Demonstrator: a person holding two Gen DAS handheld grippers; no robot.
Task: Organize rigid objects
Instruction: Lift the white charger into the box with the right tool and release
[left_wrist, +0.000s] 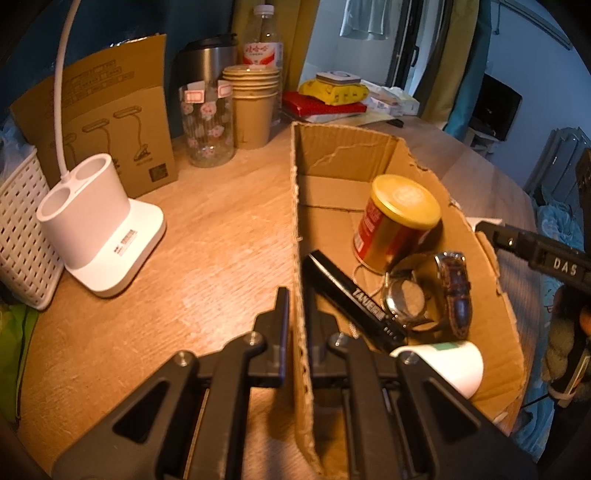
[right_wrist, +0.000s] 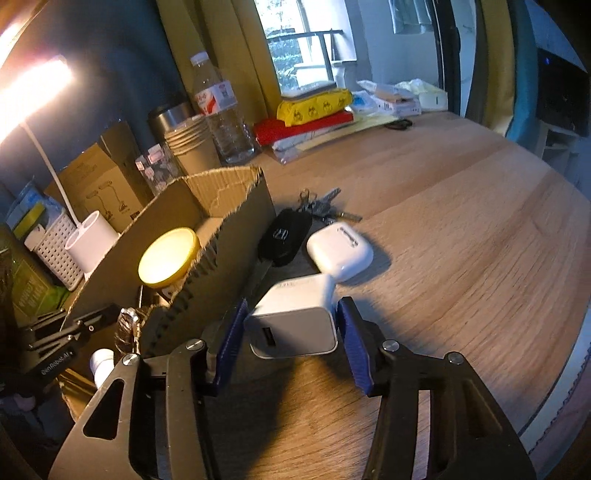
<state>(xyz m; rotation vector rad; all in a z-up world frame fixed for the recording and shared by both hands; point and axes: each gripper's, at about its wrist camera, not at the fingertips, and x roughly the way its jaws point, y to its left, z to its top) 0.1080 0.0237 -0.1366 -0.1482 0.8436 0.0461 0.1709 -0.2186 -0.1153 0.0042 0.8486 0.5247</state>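
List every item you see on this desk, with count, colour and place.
cardboard box: one, brown, mid-desk
tin: one, red with gold lid, inside box
watch: one, silver with dark strap, inside box
black bar: one, black, inside box, beside the watch
charger: one, white, outside box
earbud case: one, white, on desk behind the charger
key fob: one, black, with keys, beside box
desk lamp: one, white, left of box
paper cups: stack, brown, behind box
glass jar: one, clear, beside cups
bottle: one, clear, behind cups
left gripper: black, clamped on box wall
right gripper: blue pads gripping the charger
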